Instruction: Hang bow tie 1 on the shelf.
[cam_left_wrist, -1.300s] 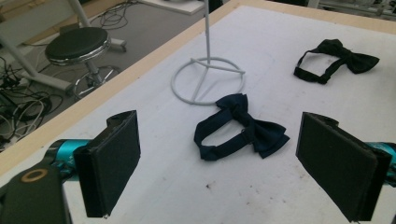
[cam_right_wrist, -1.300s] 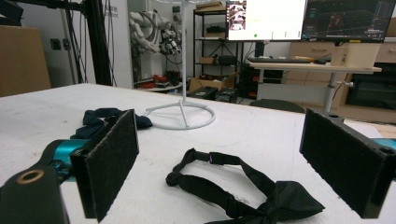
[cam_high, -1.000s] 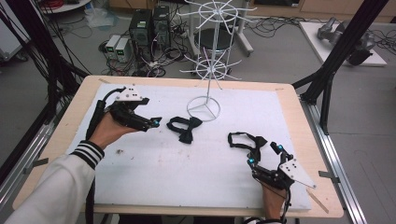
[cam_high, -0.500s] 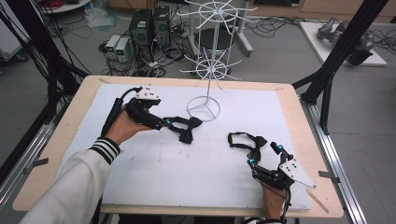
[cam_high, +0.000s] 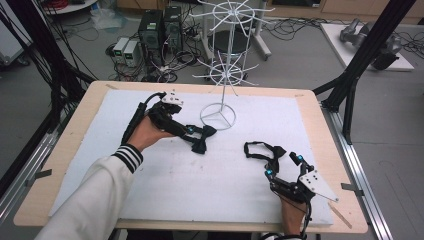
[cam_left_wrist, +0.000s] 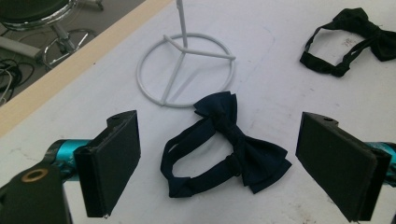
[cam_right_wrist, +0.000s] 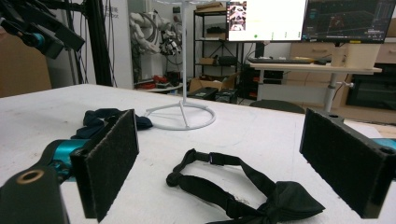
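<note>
We have the left gripper (cam_high: 192, 134) poised over the navy bow tie (cam_left_wrist: 224, 147), jaws wide, tie between them untouched, lying flat on the white worktop (cam_high: 200, 185) just beside the wire stand's ring base (cam_high: 218, 116). Our right gripper (cam_high: 282, 170) sits low, jaws wide, facing the black bow tie (cam_right_wrist: 243, 189).
</note>
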